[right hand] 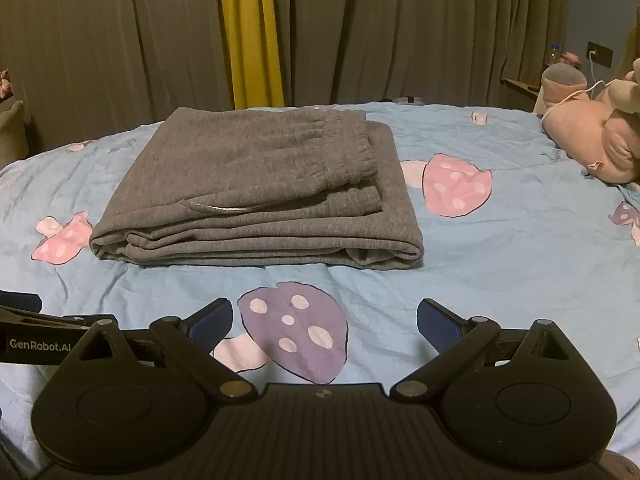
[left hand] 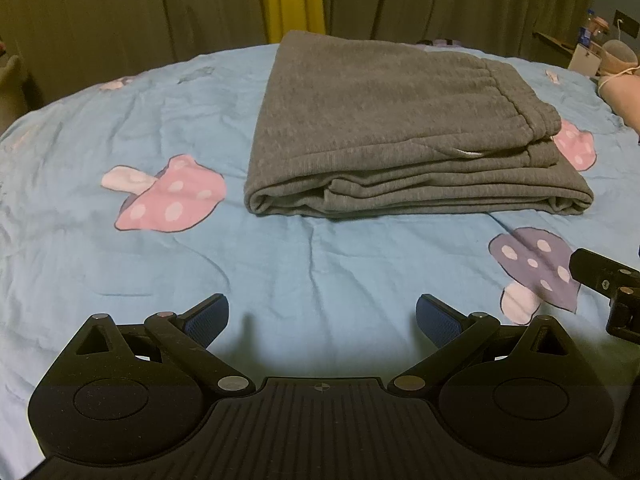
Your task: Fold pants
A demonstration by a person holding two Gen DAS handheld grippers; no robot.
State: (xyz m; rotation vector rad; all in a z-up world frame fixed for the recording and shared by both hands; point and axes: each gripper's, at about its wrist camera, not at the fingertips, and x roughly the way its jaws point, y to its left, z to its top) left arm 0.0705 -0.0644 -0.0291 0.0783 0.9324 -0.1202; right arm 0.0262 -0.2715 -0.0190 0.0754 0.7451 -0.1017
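With pants [left hand: 400,128] stacked in neat folded bundle on bed [left hand: 120,272], folding looks done; left hand-held gripper [left hand: 322,316] and right hand-held gripper [right hand: 324,320] near pants, both released, empty.

The grey pants [left hand: 400,120] are seen folded into a flat, stacked rectangle, lying toward twelve o'clock from both cameras. The elastic waistband is turned uppermost at the two o'clock side, a white drawstring loop shows below it, and the layered fold edges face six o'clock.
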